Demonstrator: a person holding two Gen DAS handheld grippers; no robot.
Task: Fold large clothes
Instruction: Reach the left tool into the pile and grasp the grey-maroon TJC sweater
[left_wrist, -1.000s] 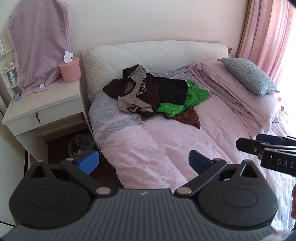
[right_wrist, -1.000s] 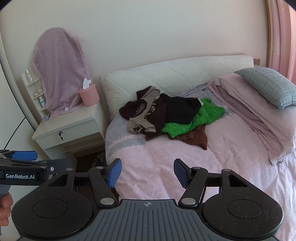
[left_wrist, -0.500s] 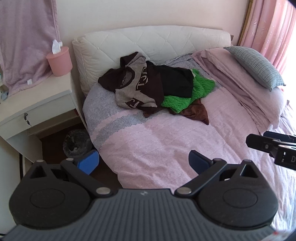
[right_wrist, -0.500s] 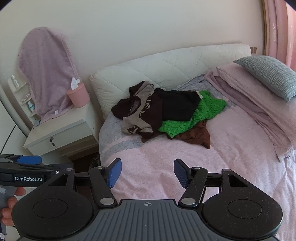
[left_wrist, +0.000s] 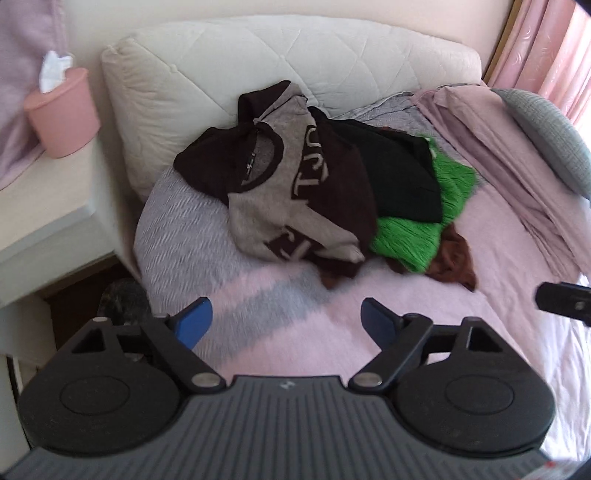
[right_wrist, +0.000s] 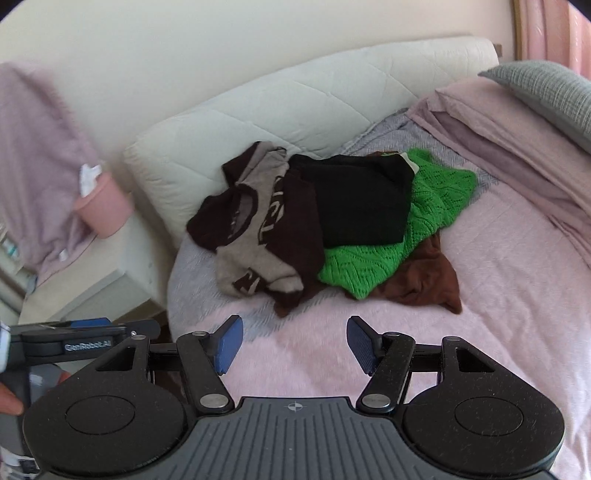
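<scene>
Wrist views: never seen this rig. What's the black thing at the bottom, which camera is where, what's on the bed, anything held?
No robot arm here: a person carries a two-finger gripper in each hand, each with a fisheye camera looking along its fingers. The black body at the bottom of each picture is that gripper itself.

The left wrist view shows the left gripper; its jaws are closing with nothing between them. The right wrist view shows the right gripper, open and empty. Each one also shows at the edge of the other's picture.

On the pink bed lies an unfolded heap: a grey and brown sweater, a black garment, a green knit and a brown garment at the bottom. Beside the bed, a nightstand bears a pink tissue holder.

Nothing is held yet.
</scene>
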